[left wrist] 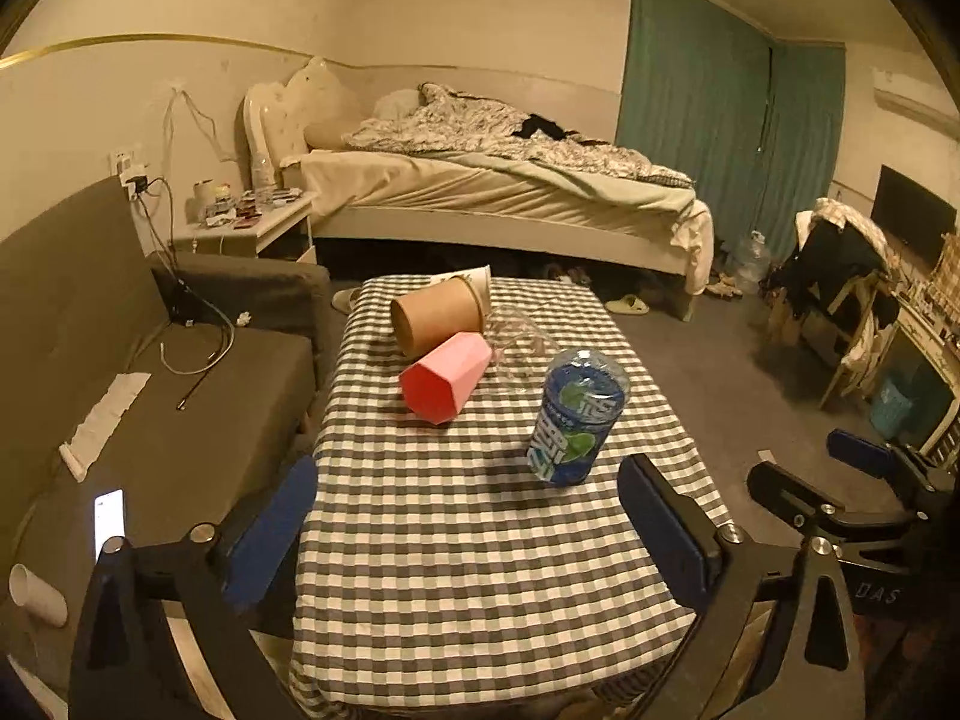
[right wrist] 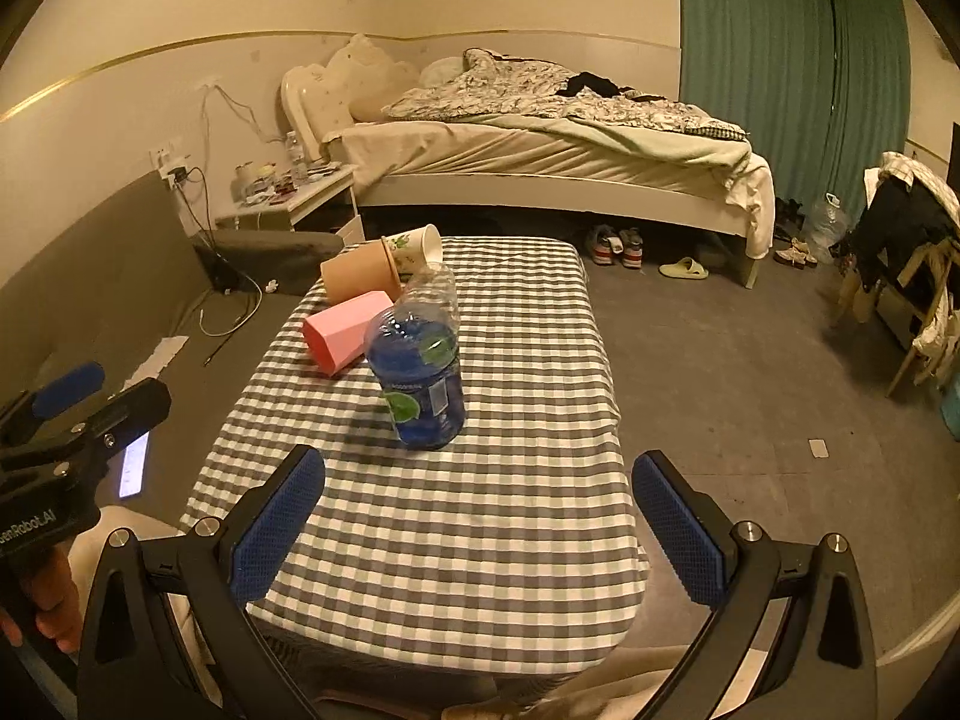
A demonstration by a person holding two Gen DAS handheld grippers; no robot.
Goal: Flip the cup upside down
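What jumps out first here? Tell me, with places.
The blue-labelled bottle stands mid-table on the checked cloth, nearest both open claws. Behind it, a pink cup and a brown cup lie on their sides, with a white printed cup tipped over at the far edge. An unmade bed fills the back of the room.

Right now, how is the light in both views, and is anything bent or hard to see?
Left wrist view: dim yellowish light, soft shadow beside the bottle; the clear cup nearly vanishes against the cloth. Right wrist view: same warm cast, the wall's gold stripe curves from fisheye distortion, dark corners, phone screen glares.
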